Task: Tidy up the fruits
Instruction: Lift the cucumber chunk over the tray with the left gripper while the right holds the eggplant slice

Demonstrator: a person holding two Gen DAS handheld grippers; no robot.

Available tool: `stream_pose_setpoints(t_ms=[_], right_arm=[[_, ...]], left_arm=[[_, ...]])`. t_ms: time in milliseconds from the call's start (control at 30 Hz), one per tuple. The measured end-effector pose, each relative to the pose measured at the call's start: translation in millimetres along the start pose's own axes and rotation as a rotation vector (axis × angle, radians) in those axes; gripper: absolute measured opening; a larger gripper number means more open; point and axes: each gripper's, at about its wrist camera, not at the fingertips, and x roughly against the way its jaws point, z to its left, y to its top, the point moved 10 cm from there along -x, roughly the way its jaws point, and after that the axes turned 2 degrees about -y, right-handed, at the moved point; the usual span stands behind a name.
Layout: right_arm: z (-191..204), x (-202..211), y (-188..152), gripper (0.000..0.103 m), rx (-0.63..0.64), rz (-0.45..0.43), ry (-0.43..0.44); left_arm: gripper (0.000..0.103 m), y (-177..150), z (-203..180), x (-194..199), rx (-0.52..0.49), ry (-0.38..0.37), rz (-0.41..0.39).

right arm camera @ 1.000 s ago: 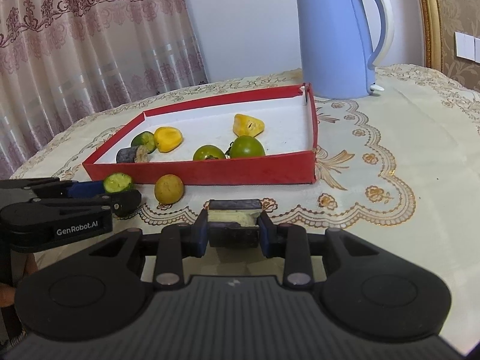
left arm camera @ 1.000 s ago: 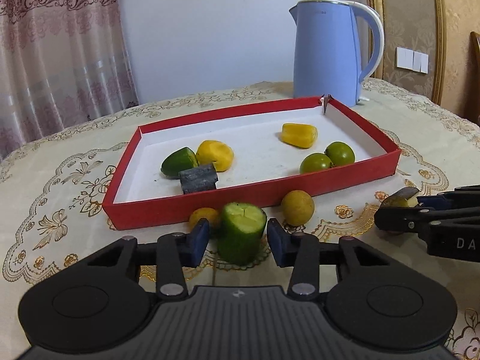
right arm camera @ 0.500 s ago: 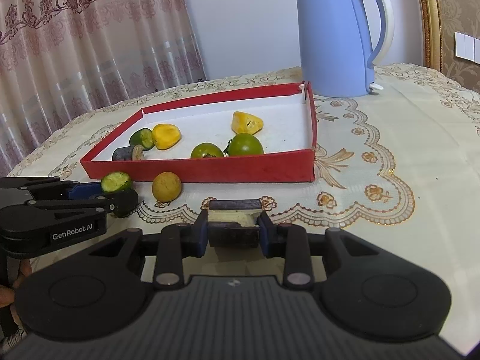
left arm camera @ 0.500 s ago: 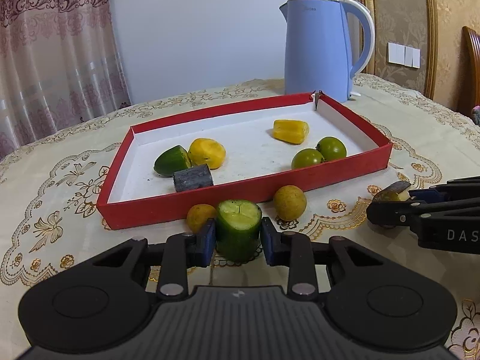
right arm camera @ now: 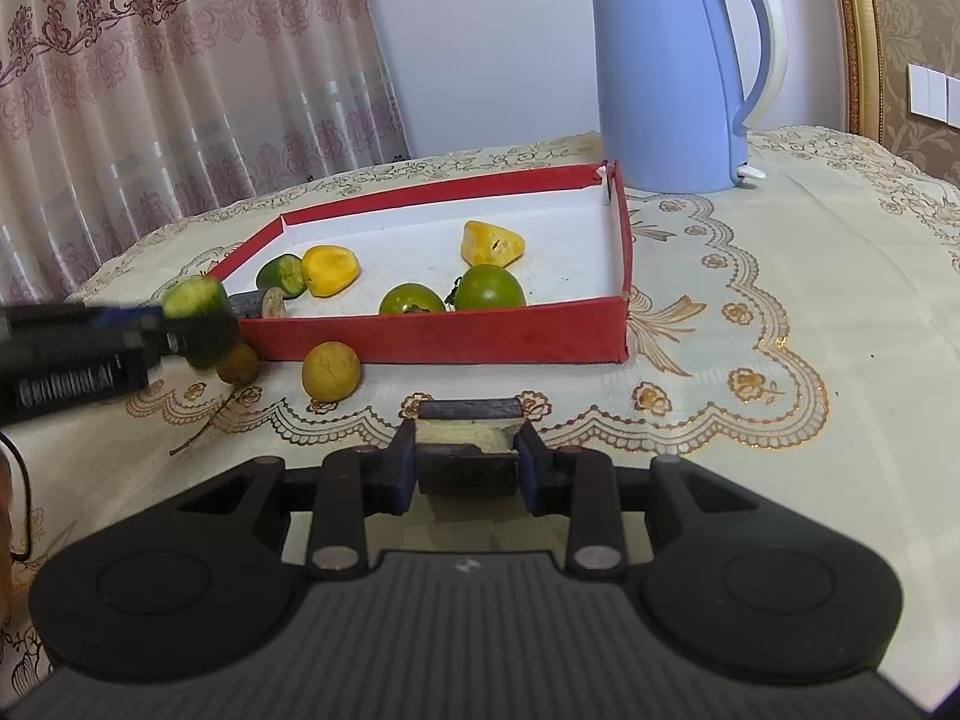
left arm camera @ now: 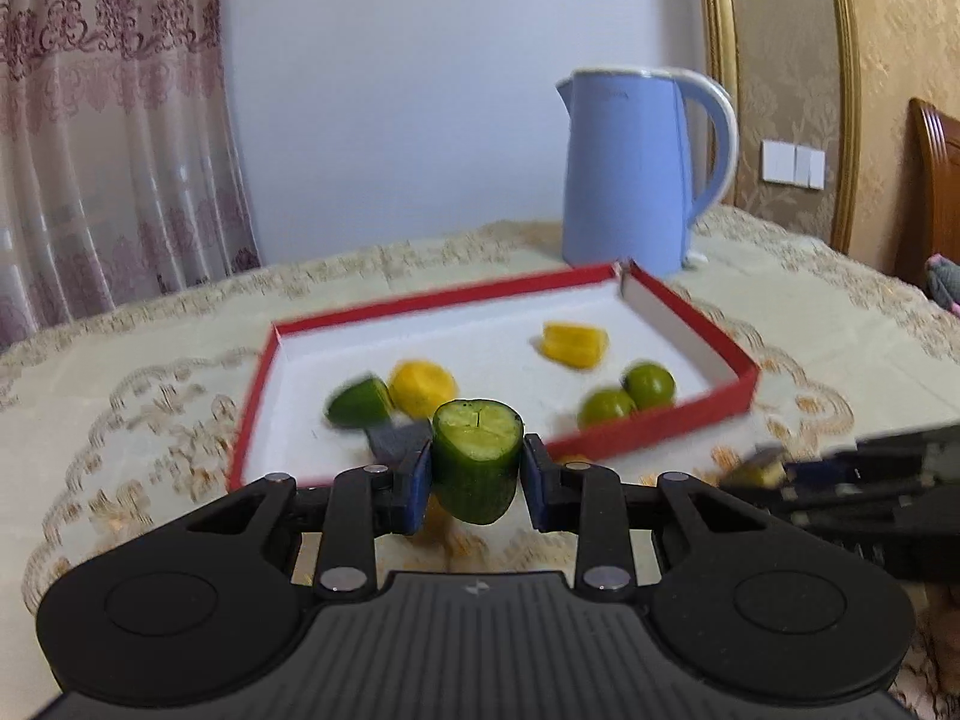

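Observation:
My left gripper [left arm camera: 477, 471] is shut on a green cucumber piece [left arm camera: 477, 459], held off the table in front of the red tray [left arm camera: 735, 387]. The same piece [right arm camera: 201, 324] shows at the left of the right wrist view. My right gripper [right arm camera: 468, 462] is shut on a dark-skinned piece with pale flesh [right arm camera: 468, 447], low over the tablecloth. Inside the tray [right arm camera: 480, 336] lie two green fruits [right arm camera: 486, 288], two yellow pieces [right arm camera: 330, 268], a green cucumber end [right arm camera: 282, 276] and a dark piece [right arm camera: 261, 303]. Two small yellow-brown fruits [right arm camera: 330, 371] sit on the cloth before the tray.
A light blue kettle [right arm camera: 678, 72] stands behind the tray's far right corner. An embroidered cream cloth [right arm camera: 780, 300] covers the table, with open cloth right of the tray. Curtains [right arm camera: 180, 90] hang at the back left. A thin twig [right arm camera: 204, 429] lies on the cloth.
My left gripper closed on the cucumber piece and lifted it off the cloth toward the tray. The right gripper kept still with its dark piece.

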Motion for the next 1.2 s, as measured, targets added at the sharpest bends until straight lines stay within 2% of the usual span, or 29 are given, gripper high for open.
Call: stream_pose_setpoints(t_ms=[300, 400, 567, 833, 1133, 1200], right_arm=[[0, -1, 0, 0.031, -0.002, 0.002, 0.004], [0, -2, -1, 0.031, 0.003, 0.005, 0.003], [0, -3, -1, 0.031, 0.005, 0.007, 0.003], [-1, -3, -1, 0.031, 0.001, 0.007, 0.007], [0, -3, -1, 0.031, 0.001, 0.008, 0.009], [0, -3, -1, 0.031, 0.001, 0.008, 0.009]], left_arm=[[0.03, 33, 41, -25, 0.053, 0.049, -0.016], [0.03, 47, 52, -47, 0.07, 0.064, -0.015], [0.03, 60, 70, -93, 0.113, 0.081, 0.037], [0.03, 46, 87, -137, 0.174, 0.103, 0.087], [0.03, 31, 87, -150, 0.163, 0.107, 0.084], [0.03, 31, 89, -150, 0.186, 0.096, 0.079]])
